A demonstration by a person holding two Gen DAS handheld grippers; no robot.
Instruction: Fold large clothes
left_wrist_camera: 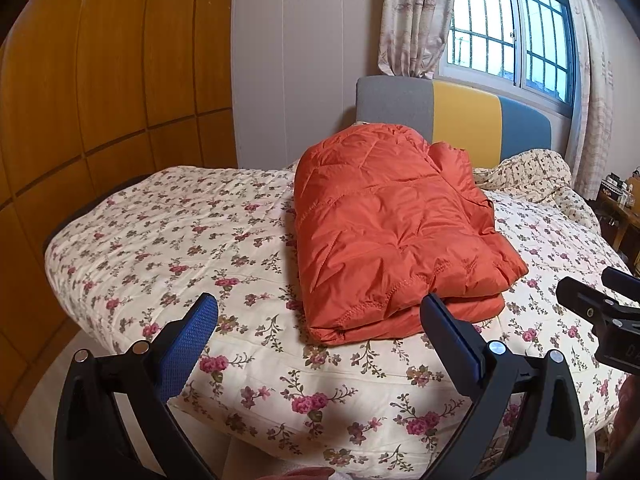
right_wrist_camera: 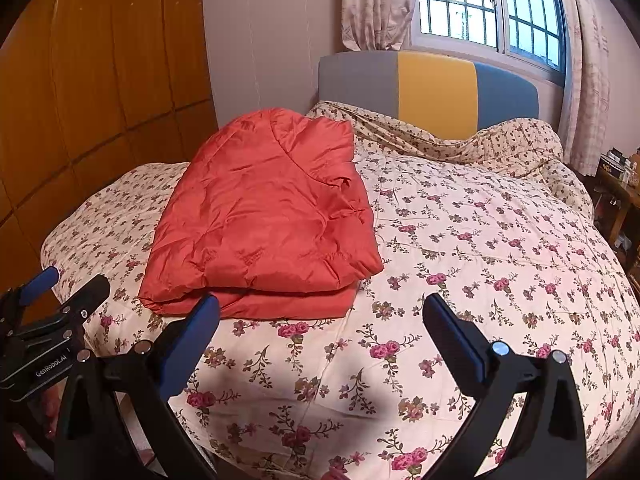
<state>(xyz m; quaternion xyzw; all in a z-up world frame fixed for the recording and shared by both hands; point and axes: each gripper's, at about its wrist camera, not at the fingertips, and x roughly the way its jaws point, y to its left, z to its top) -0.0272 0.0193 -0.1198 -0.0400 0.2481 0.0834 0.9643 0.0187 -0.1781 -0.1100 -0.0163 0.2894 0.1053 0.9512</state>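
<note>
**Folded orange jacket on a flowered bed, both tongs wide and empty**

Orange quilted jacket folded into a thick packet, lying on the bed toward the foot end, nearer to the wardrobe side. Lower layers visible under the front edge. Bed covered with a cream quilt printed with pink flowers, flat around the jacket, bunched and wrinkled near the headboard. Headboard in three panels: grey, yellow, blue.

Left tongs spread wide, nothing between the blue pads, hanging above the foot edge of the bed, just before the jacket. Right tongs also spread wide and empty, above the bare quilt to the right of the jacket; not touching it.

Room: tall wooden wardrobe with panelled doors on the left, pale wall behind the bed, barred window with bright daylight, patterned curtains on both sides. At the far right a wooden desk with small things on it, perhaps boxes, too small to tell.
</note>
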